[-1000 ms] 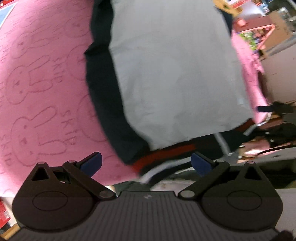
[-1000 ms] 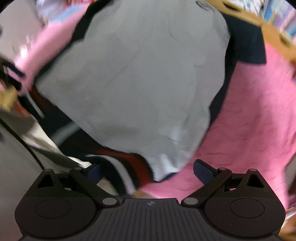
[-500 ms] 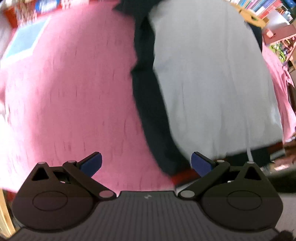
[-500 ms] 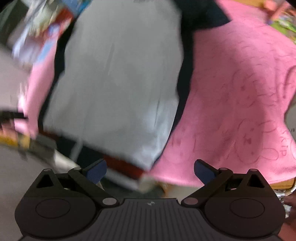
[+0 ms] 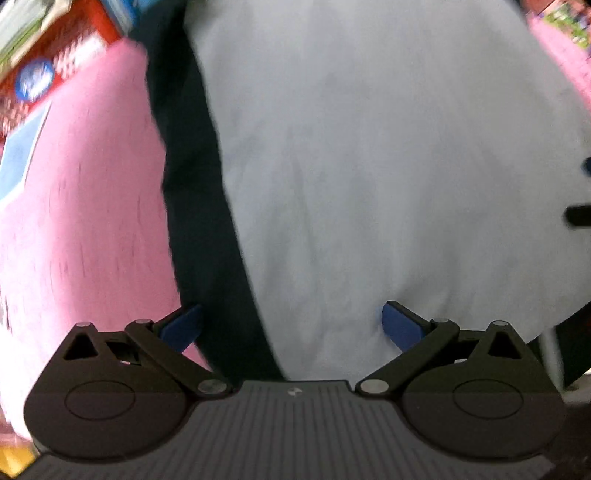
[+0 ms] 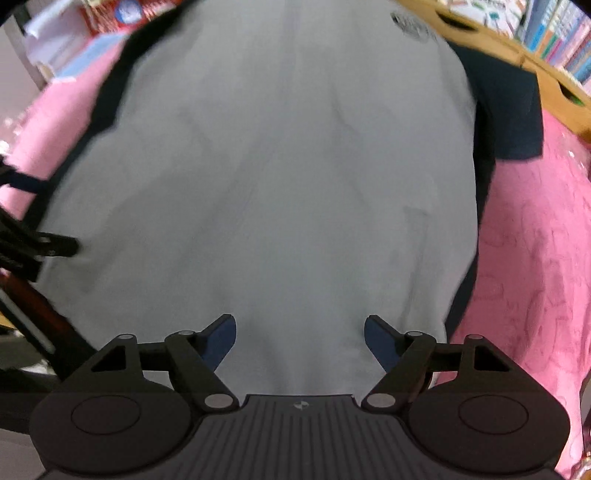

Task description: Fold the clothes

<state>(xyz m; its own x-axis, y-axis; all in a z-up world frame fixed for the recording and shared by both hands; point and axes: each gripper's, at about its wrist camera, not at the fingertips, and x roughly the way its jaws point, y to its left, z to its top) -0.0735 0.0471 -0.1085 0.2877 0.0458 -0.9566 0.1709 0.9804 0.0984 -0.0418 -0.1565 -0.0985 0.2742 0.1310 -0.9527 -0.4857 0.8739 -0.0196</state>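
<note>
Pink cloth [image 5: 81, 206] covers the work surface, with faint line drawings on it in the right wrist view. A shirt [image 6: 280, 177] lies spread flat on the cloth, its grey body wide and mostly smooth with a few soft creases, edged by dark navy side panels and a navy sleeve [image 6: 513, 114] that sticks out toward the right. A small round logo [image 6: 410, 24] sits near the far end of the grey panel. Beyond the cloth stand a wooden shelf [image 6: 546, 70] with books and a red box [image 5: 62, 62], both blurred.

The left gripper [image 5: 291, 325] hovers over the near left part of the shirt, its blue pads wide apart; one pad is above the navy side panel by the pink cloth, the other above the grey panel. Nothing is between them. The right gripper [image 6: 300, 341] is above the near hem of the grey panel, its jaws also apart though somewhat narrower, holding nothing. Whether either touches the fabric cannot be told. At the left edge of the right wrist view, part of the other black tool [image 6: 26, 243] reaches in over the shirt's edge.
</note>
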